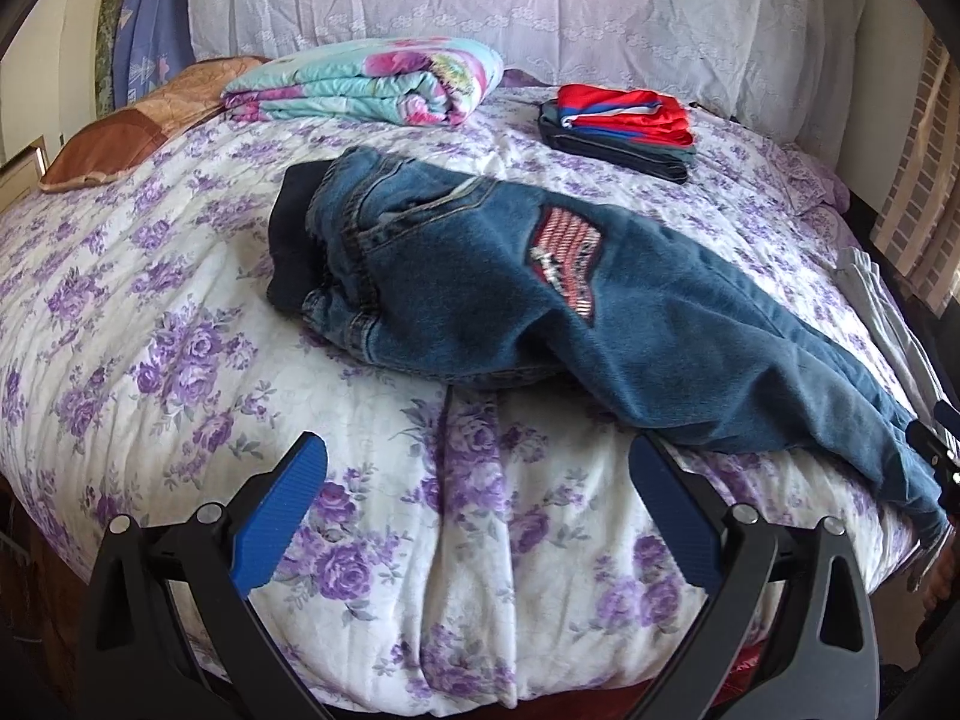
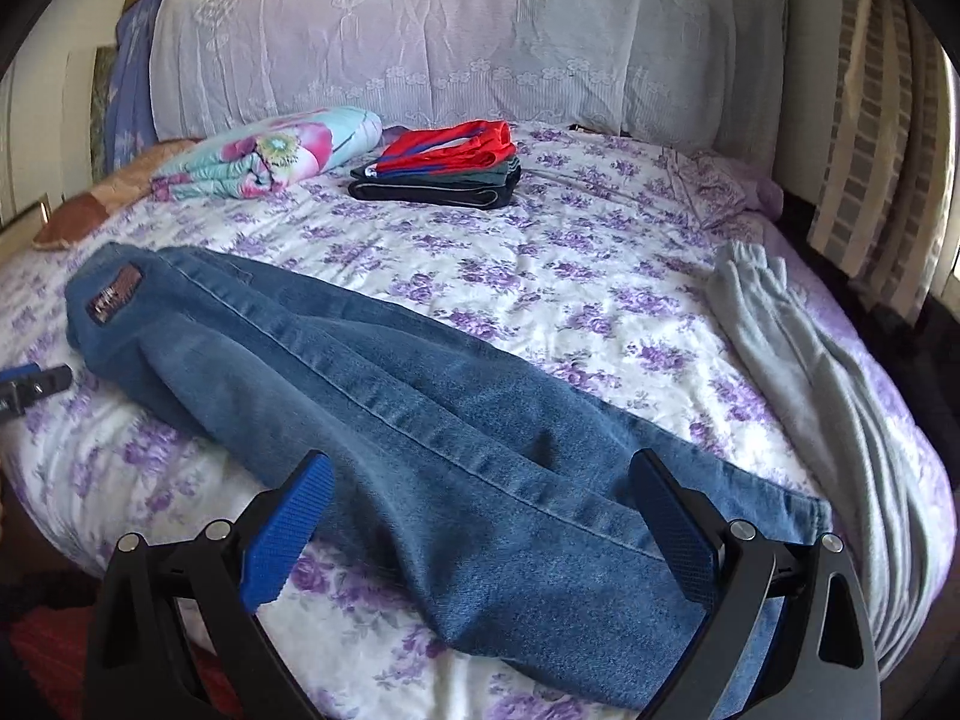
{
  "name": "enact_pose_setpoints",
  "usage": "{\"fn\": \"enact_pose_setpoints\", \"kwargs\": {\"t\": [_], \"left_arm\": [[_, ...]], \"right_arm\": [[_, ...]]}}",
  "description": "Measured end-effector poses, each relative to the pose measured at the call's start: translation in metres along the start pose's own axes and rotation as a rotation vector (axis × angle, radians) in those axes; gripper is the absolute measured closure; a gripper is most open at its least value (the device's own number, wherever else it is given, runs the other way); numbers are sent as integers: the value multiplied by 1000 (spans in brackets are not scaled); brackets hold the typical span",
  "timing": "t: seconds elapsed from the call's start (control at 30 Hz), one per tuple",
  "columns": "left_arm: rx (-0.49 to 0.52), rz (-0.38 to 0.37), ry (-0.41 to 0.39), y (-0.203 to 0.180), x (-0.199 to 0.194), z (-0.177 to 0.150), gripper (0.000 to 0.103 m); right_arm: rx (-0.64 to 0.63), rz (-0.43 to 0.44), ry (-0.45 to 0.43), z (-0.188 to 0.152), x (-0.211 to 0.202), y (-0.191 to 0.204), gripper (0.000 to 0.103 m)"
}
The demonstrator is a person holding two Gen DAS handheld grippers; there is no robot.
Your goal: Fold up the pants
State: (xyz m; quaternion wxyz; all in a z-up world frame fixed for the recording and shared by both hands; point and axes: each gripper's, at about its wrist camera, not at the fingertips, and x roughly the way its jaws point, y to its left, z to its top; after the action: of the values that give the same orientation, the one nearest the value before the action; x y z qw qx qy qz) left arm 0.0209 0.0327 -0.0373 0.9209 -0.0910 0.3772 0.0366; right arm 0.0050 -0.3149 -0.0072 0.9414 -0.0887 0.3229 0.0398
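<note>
Jeans lie across the flowered bedspread in your left wrist view, waist bunched toward the left and legs trailing off to the right edge. Your left gripper is spread wide over bare bedspread just in front of them, holding nothing. Behind the jeans sit a folded floral blanket and a stack of folded clothes with red on top.

From your right wrist view, the jeans stretch diagonally from the far left down toward you. Your right gripper is released, its fingers on either side of the lower legs. Grey pants lie well apart along the right edge.
</note>
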Motion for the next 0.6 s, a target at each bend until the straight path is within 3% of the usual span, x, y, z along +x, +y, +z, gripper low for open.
{"fn": "enact_pose_setpoints", "kwargs": {"t": [0.2,0.3,0.4,0.5,0.6], "left_arm": [[-36,-10,26,12,12,7,5],[-44,-21,33,16,18,15,5],[-57,-40,44,20,26,26,5],[-88,-81,75,27,40,38,5],[-108,-116,98,31,52,45,4]], "right_arm": [[-96,-87,-13,-2,4,10,3],[-102,-87,-5,-2,10,9,3],[-42,-19,-20,-1,11,-11,3],[48,-17,-21,-2,17,-41,3],[71,-63,49,-12,38,-61,3]]}}
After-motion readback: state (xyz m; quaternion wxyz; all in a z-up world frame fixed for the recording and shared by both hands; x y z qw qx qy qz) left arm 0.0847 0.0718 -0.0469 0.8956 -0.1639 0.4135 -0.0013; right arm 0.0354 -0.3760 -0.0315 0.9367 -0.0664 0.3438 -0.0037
